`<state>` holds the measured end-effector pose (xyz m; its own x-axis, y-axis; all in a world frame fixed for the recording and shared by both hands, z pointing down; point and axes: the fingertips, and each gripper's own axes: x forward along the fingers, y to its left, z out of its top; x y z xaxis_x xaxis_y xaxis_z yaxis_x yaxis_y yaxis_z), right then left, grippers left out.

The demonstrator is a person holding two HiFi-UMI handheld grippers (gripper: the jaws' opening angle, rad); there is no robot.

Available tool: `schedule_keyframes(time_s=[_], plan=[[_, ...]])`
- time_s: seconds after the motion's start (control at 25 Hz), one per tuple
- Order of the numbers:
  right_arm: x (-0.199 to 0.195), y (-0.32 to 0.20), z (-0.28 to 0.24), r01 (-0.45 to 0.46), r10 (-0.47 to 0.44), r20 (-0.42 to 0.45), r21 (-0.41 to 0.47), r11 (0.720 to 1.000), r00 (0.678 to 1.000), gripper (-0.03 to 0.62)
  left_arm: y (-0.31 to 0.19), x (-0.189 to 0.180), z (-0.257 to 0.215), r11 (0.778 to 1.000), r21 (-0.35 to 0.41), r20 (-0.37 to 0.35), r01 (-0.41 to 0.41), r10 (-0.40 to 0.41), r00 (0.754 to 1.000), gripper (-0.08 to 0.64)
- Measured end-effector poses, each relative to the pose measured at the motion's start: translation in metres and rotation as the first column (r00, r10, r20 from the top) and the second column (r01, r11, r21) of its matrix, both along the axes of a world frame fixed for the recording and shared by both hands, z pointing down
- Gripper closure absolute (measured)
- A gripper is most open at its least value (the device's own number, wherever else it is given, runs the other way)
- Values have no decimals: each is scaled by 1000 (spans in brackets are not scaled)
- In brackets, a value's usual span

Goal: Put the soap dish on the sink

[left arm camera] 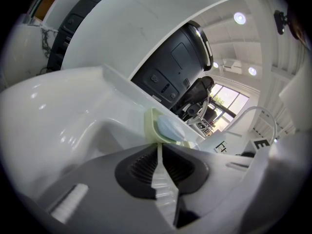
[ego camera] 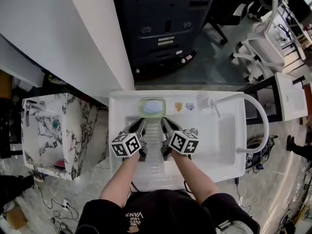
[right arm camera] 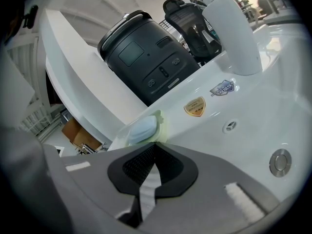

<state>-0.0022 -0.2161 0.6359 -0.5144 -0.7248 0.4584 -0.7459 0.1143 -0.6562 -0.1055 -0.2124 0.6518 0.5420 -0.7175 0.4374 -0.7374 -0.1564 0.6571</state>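
White partition wall (ego camera: 97,38) and a dark office printer (ego camera: 161,23) stood behind the white sink (ego camera: 224,145). A marble-patterned basin (ego camera: 48,130) sat to the sink's left.

The soap dish (ego camera: 152,107) was pale green and held a pale blue bar of soap (ego camera: 153,106). It rested flat on the sink's rear ledge, to the left of two small stickers (ego camera: 184,106) and the white tap (ego camera: 207,102). A curved white tube (ego camera: 264,116) arched over the right side of the sink.

The person stood at the front of the sink with both forearms extended over the bowl.

On the left gripper (ego camera: 142,123), the jaws were closed together with only a hairline slit between the pads and nothing clamped in them. Its tips lay at the near left corner of the soap dish. Contact with the dish could not be confirmed.

On the right gripper (ego camera: 165,122), the jaws were likewise fully closed and empty. Its tips lay at the near right corner of the dish, and contact again could not be determined.

Both grippers pointed toward the rear ledge and sloped slightly downward. In the right gripper view, the overflow opening (right arm camera: 230,126) and the drain (right arm camera: 280,161) lay to the right of the jaws.
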Motion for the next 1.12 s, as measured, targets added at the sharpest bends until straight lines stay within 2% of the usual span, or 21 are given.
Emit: schedule_keyframes(time_s=[0.64,0.88,1.12], plan=[[5,6,-6,7,-7,29,-15,1000,1000,589,14,-13,-2,1000,-9,48,1,0,999,477],[8,14,-24,41,-42,23,31,999,999,589,23,-22,-16,1000,31,76,-2,-1,997,480],[13,24,-37,78,-76,-27,69,995,997,589,34,-25,-38,996,85,103,-2,-7,995,506]])
